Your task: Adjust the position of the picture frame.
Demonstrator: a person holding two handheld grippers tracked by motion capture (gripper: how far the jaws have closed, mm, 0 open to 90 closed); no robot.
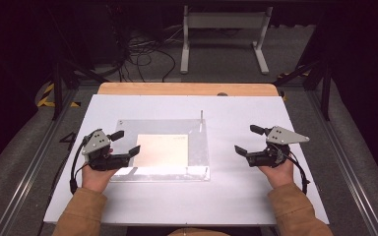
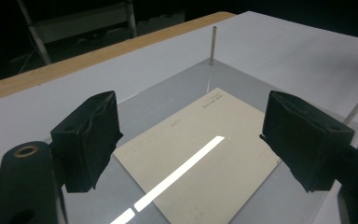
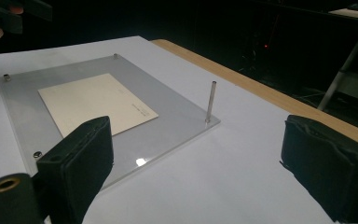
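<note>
Plexiglass plate (image 1: 199,147) lies flat mid-table, clear and glossy with a light streak, a thin metal pin (image 1: 201,117) upright at its far corner. On it I see a cream card (image 1: 162,150), faintly printed. Left gripper (image 1: 126,142) hovers over its left edge, right gripper (image 1: 249,139) well apart; both jaws spread, empty.

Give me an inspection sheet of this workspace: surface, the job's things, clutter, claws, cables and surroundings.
Surface: white table, wooden strip at far edge.
Job's things: cream card flat on clear acrylic plate; metal pin upright at its far right corner.
Clutter: nothing seen.
Claws: left claw open over plate's left edge; right claw open, right of plate, empty.
Cables: black cable trails from left claw; tangle on floor behind.
Surroundings: dark room, white stand beyond.
</note>
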